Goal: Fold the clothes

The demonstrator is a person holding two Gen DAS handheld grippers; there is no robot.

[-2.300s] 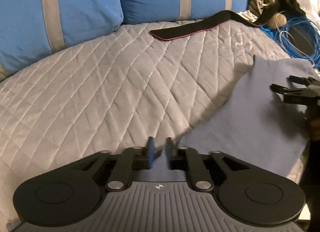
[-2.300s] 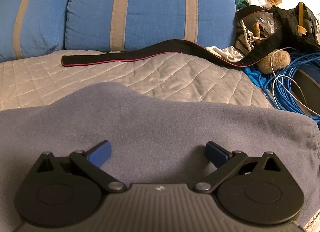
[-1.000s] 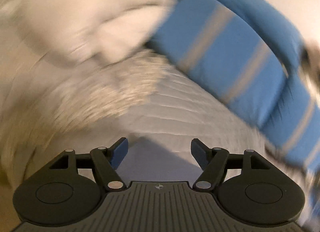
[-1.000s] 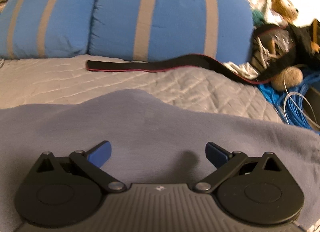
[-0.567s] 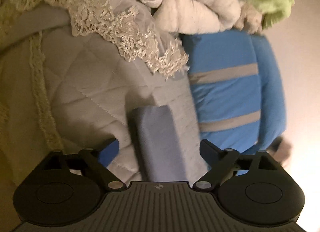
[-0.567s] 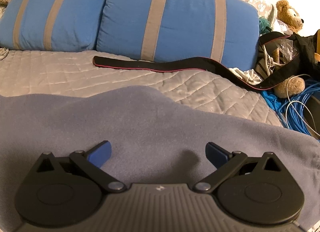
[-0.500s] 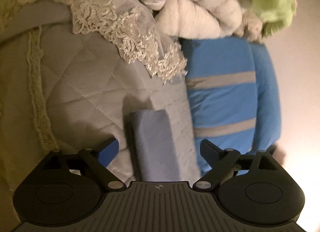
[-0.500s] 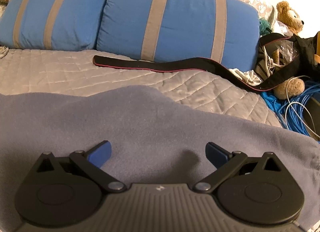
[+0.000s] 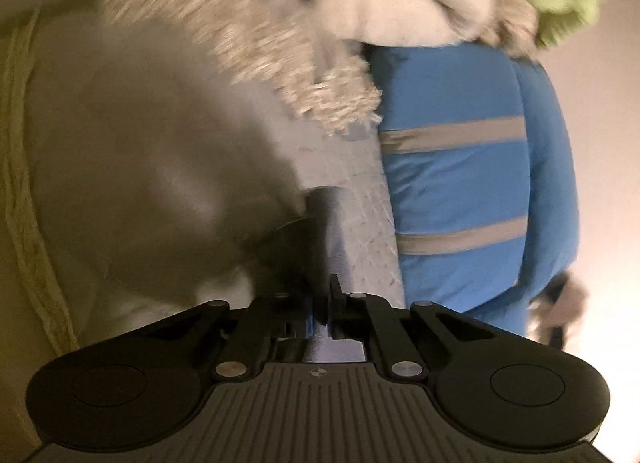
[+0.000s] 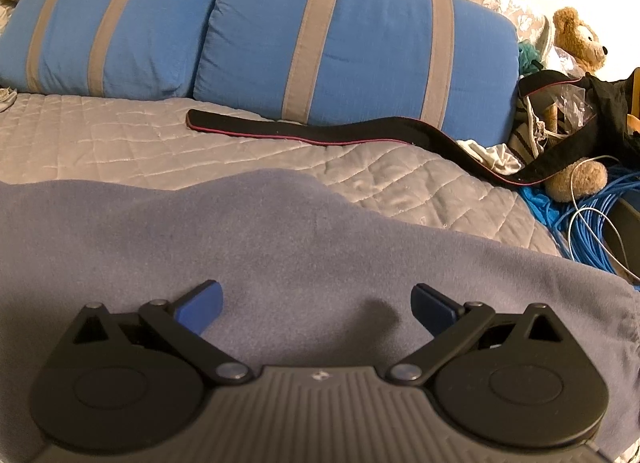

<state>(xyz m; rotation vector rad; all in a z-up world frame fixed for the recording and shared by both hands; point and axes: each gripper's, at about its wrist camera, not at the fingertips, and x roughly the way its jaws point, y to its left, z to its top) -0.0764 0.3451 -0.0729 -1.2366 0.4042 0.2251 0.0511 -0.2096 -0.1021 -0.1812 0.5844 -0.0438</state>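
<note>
A grey-blue fleece garment (image 10: 280, 231) lies spread over the quilted grey bedspread (image 10: 120, 135). My right gripper (image 10: 316, 299) hovers just above it, open, with nothing between its blue pads. In the blurred left wrist view, a narrow folded edge of the garment (image 9: 336, 239) runs away from me over the bedspread. The jaws of my left gripper (image 9: 326, 295) are closing and stand together on that edge, pinching the fabric. The view is rolled sideways there.
Two blue pillows with grey stripes (image 10: 352, 43) line the back of the bed; one pillow (image 9: 460, 183) also shows on the left side. A black strap (image 10: 320, 135) lies before them. A teddy bear (image 10: 576, 39), a bag and blue cables (image 10: 592, 223) crowd the right. White lace-edged bedding (image 9: 320, 95) is piled far left.
My left gripper has dropped toward the garment's folded edge, rolled, and gone from wide open to closed on it. The right gripper has stayed open and still.
</note>
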